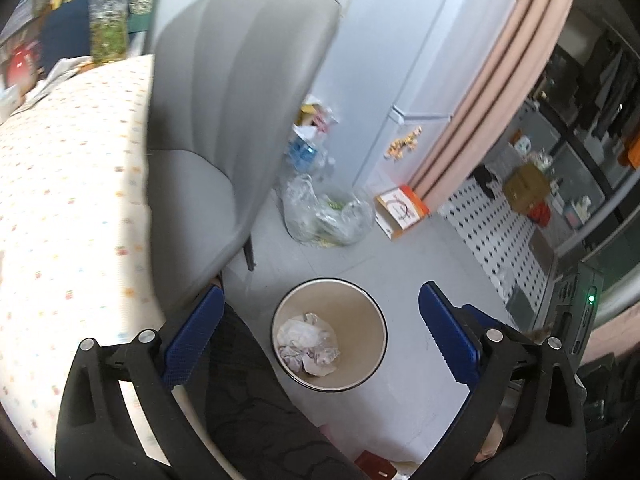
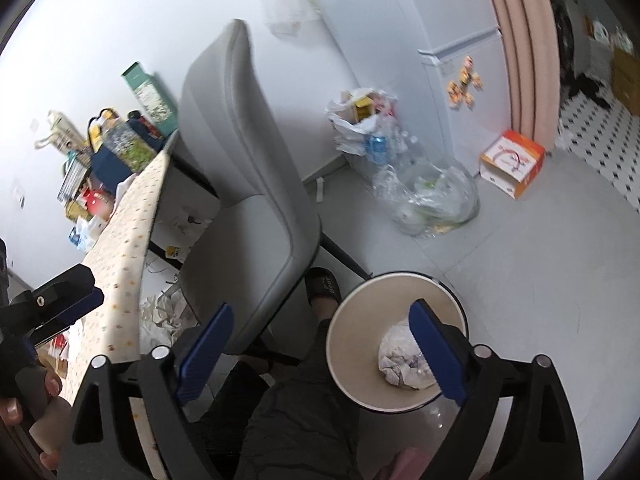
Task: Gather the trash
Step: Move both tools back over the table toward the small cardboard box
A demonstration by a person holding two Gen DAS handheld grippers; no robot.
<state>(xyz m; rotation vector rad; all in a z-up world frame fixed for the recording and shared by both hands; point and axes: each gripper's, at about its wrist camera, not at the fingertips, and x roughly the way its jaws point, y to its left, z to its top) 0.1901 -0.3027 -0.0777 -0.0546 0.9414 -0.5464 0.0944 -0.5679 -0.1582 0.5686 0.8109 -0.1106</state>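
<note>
Presently: crumpled trash wad [image 1: 307, 345] inside bin [image 1: 374, 320] on floor, below and ahead of both claws. Left gripper [image 1: 318, 334] spread wide, empty; right gripper [image 2: 320, 356] likewise. Neither clearly nearer.

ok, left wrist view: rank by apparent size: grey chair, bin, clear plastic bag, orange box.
1. grey chair, by far the largest, though nearest the camera
2. bin
3. clear plastic bag, close to the bin; it lies farther off, so unsure
4. orange box, smallest
</note>
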